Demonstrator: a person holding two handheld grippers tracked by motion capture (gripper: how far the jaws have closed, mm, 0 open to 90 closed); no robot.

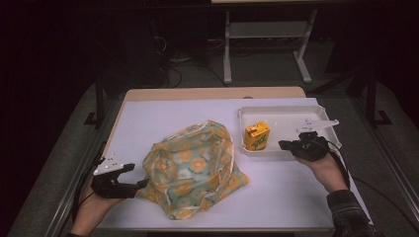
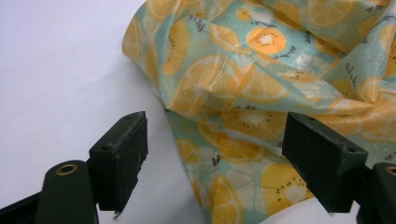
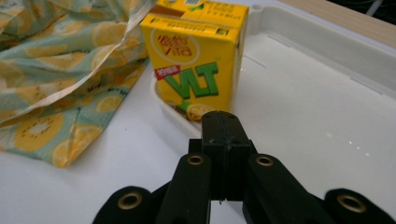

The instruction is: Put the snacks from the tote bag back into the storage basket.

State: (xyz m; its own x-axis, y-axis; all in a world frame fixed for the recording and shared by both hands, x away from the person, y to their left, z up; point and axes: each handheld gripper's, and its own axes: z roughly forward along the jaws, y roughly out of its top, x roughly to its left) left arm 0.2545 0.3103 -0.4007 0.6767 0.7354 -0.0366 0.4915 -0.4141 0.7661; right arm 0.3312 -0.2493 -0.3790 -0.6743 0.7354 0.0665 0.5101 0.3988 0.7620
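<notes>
- Things on the table: one cloth bag with orange slices printed on it, one yellow juice box, and one white tray.
- Two black grippers, one in each hand.
- Left gripper sits at the left edge of the bag. Its jaws are spread wide apart, with a bottom fold of the bag lying between them. They grasp nothing.
- Right gripper rests at the front rim of the tray, near the juice box. Its jaws are pressed tight together with nothing between them, as the right gripper view shows.
- Juice box stands upright in the left part of the tray, its long side going up and down. In the right gripper view the letters on it look backwards.
- Bag lies crumpled in a puffy heap in the middle of the table, just left of the tray.
- Table has a white top with a strip of light wood at the far edge.
- Room around it is dark, with a grey floor, and white frame legs stand behind the table.
</notes>
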